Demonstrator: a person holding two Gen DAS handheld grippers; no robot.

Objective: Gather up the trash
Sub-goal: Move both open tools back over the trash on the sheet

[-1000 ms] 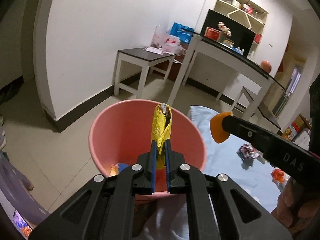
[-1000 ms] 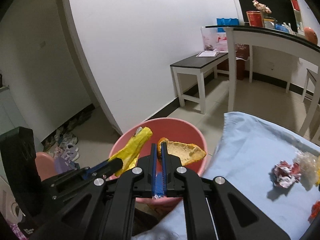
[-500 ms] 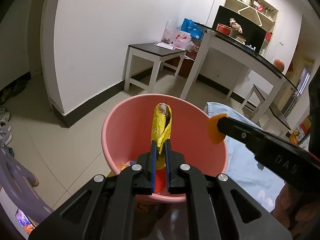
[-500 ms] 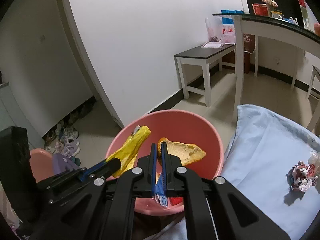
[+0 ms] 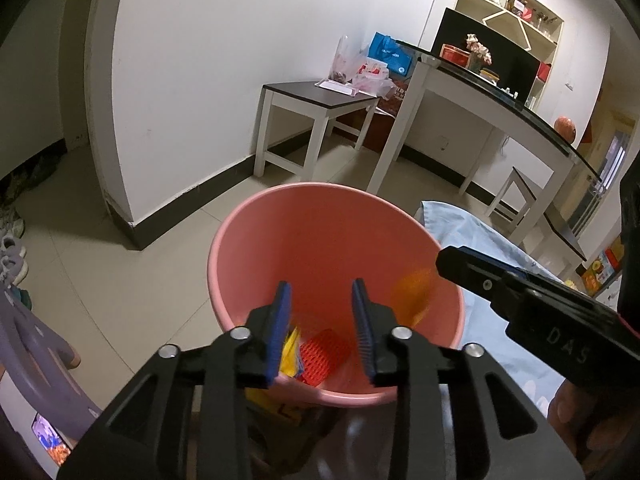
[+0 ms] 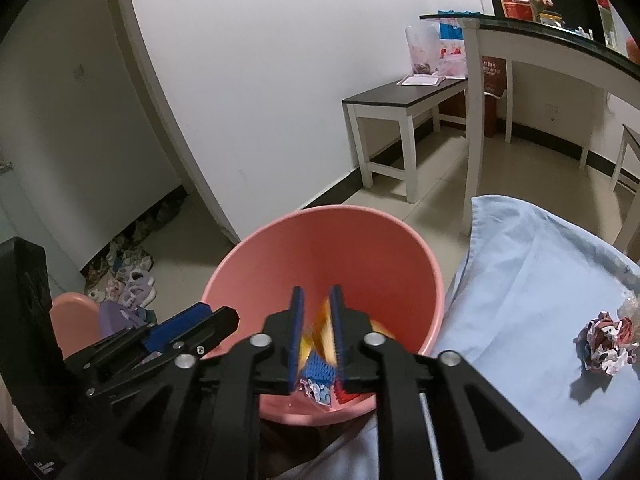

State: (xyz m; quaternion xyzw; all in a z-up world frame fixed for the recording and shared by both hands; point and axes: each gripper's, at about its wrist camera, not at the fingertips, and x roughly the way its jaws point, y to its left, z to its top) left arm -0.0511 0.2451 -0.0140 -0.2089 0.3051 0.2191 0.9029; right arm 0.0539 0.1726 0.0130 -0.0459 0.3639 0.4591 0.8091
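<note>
Both scraps have dropped from the now-parted left gripper [image 5: 320, 312] and right gripper [image 6: 317, 320] into the pink bucket [image 5: 280, 220] beside the blue cloth [image 6: 540, 280].

Left tongs [image 5: 322, 320] spread wide with blue pads [image 5: 280, 320] apart and nothing between, right tongs [image 6: 317, 332] parted more narrowly, angled downward alongside, bare fingers of right hand [image 5: 580, 424] wrapped under its handle

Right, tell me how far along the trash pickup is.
Done: wrappers already lie in the pink bucket, among them a yellow one and a red mesh piece. In hand: nothing; the left gripper and right gripper hang over the bucket with jaws open, and a blurred orange scrap is dropping in. Left: a crumpled wrapper on the blue cloth.
</note>
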